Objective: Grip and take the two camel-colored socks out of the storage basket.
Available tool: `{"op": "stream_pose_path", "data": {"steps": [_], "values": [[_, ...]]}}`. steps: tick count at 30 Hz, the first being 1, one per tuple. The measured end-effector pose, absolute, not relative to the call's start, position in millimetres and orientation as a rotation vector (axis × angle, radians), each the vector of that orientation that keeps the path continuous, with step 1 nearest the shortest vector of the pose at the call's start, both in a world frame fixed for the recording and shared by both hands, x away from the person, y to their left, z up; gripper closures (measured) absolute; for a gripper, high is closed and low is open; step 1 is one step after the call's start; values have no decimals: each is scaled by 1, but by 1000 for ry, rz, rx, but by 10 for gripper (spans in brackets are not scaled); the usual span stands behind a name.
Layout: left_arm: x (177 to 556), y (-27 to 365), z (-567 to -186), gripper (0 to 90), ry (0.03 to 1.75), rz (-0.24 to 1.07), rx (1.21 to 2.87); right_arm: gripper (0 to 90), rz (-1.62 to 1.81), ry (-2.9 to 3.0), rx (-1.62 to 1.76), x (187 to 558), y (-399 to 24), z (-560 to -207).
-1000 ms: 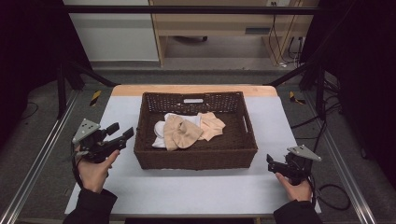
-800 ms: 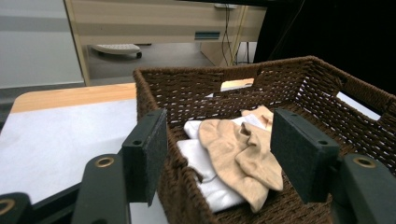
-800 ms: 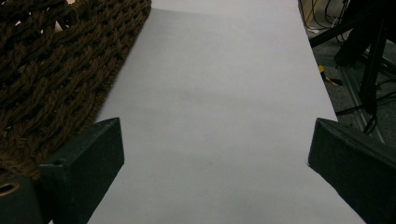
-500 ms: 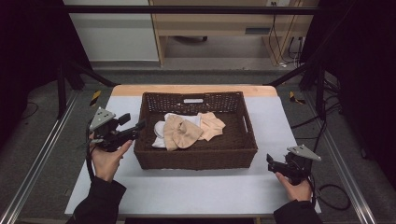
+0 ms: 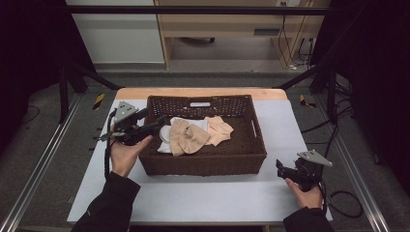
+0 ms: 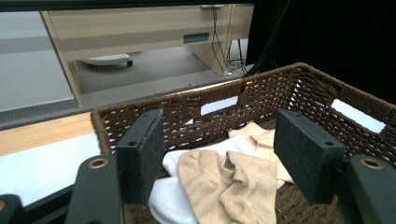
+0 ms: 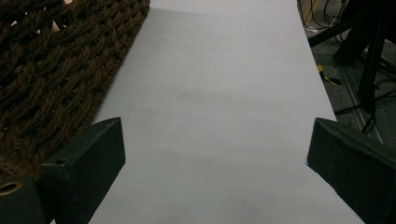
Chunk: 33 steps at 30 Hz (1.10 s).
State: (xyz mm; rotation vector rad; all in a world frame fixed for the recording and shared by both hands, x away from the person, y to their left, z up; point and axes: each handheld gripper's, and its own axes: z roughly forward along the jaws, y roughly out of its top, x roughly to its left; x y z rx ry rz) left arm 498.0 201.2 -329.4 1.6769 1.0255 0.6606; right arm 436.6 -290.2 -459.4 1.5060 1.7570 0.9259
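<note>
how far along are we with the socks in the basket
Nothing looks done yet: the beige socks and white sock all lie in the wicker basket. The left gripper, open, reaches over its rim. The right gripper rests open on the table. Every sock remains.

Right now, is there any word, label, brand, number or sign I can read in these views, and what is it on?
None: no legible text in any view.
The wicker basket bears no label; the pale slots in its walls are handle holes.
The beige and white cloths show no print or tag.
The cabinet behind the table has a dark strip, too small to tell whether it carries writing.
</note>
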Motion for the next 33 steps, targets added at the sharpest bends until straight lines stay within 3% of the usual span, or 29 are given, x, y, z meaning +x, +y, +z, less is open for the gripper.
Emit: {"op": "stream_pose_path", "data": {"steps": [33], "values": [[572, 125, -375, 363, 1047, 653, 1787, 44, 932, 1749, 1494, 437, -291, -459]]}}
